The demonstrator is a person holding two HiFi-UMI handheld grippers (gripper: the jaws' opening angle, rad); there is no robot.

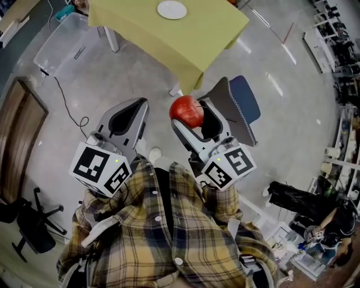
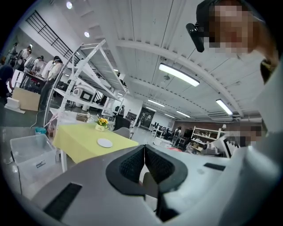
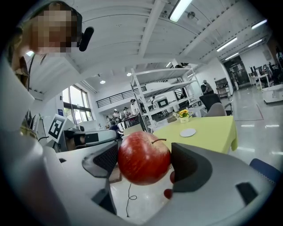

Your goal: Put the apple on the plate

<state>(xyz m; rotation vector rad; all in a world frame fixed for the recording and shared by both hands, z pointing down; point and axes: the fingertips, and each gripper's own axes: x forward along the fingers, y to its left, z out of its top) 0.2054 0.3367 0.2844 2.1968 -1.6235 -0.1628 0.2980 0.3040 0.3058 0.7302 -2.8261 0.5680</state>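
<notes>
Yellow table (image 1: 185, 42) ahead, right gripper (image 3: 145, 161) clamping apple (image 1: 187, 111), left gripper (image 2: 144, 162) closed

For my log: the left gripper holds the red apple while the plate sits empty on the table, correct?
No, the right gripper holds the red apple, as the right gripper view shows; the plate does sit empty on the table.
</notes>
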